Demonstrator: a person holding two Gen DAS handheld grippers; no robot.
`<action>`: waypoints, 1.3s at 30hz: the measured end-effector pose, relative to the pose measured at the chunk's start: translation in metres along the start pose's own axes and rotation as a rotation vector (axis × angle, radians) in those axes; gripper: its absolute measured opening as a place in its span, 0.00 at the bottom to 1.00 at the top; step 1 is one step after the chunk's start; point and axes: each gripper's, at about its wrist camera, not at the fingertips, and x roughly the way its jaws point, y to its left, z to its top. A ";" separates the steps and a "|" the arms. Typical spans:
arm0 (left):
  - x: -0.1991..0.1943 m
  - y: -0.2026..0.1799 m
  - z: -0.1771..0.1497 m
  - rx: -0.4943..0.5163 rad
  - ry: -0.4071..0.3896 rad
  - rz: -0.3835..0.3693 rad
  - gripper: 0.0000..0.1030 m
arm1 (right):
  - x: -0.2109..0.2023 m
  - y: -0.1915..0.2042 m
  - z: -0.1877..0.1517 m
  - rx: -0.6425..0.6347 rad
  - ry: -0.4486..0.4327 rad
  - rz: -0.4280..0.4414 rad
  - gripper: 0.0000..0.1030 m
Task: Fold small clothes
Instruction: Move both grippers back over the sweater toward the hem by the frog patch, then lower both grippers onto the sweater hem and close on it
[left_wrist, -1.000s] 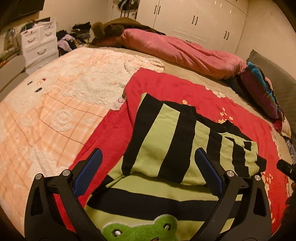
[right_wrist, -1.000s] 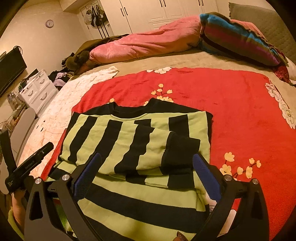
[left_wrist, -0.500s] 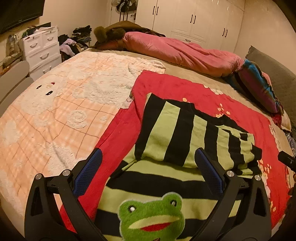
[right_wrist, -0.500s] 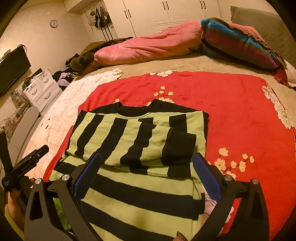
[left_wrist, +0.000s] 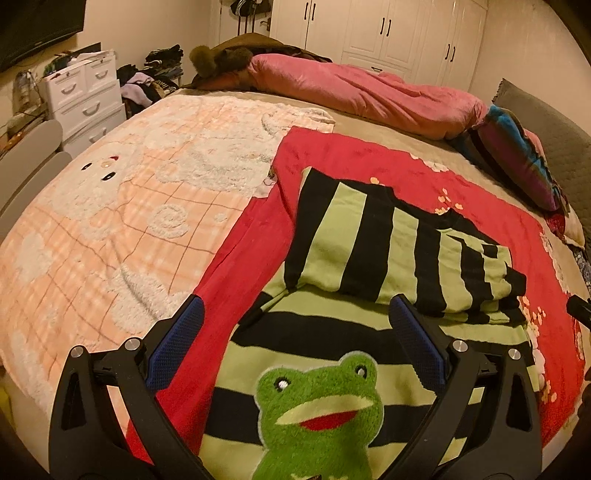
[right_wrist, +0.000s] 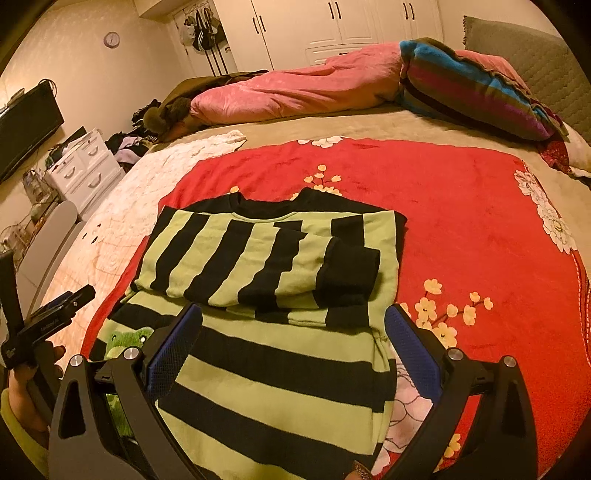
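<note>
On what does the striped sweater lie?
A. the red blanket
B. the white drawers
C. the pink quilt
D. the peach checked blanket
A: the sweater lies flat on the red blanket, which shows around its top and right edges; the pink quilt is bunched far behind it.

The soft knit sweater (left_wrist: 373, 254) has wide stripes of light green and black, with a black neck band and a black cuff. A fuzzy bright green frog patch (left_wrist: 321, 410) sits on the sweater, with a red mouth and white and black eyes. Under the sweater lies a red fleece blanket (right_wrist: 461, 221) with little yellow and white flowers. Left of the red blanket is a fluffy peach and white checked blanket (left_wrist: 110, 221). Behind the red blanket is a plain pink quilt (right_wrist: 295, 92). The black tongs (left_wrist: 291, 350) have blue pads (left_wrist: 175, 347).
</note>
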 end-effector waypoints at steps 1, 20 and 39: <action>-0.001 0.001 -0.001 0.003 0.003 0.001 0.91 | -0.001 0.000 -0.001 -0.002 0.000 0.001 0.96; -0.022 0.041 -0.019 -0.013 0.046 0.043 0.91 | -0.019 0.013 -0.022 -0.018 0.018 0.030 0.96; -0.041 0.069 -0.027 -0.051 0.088 0.037 0.91 | -0.029 0.002 -0.047 -0.015 0.049 0.031 0.96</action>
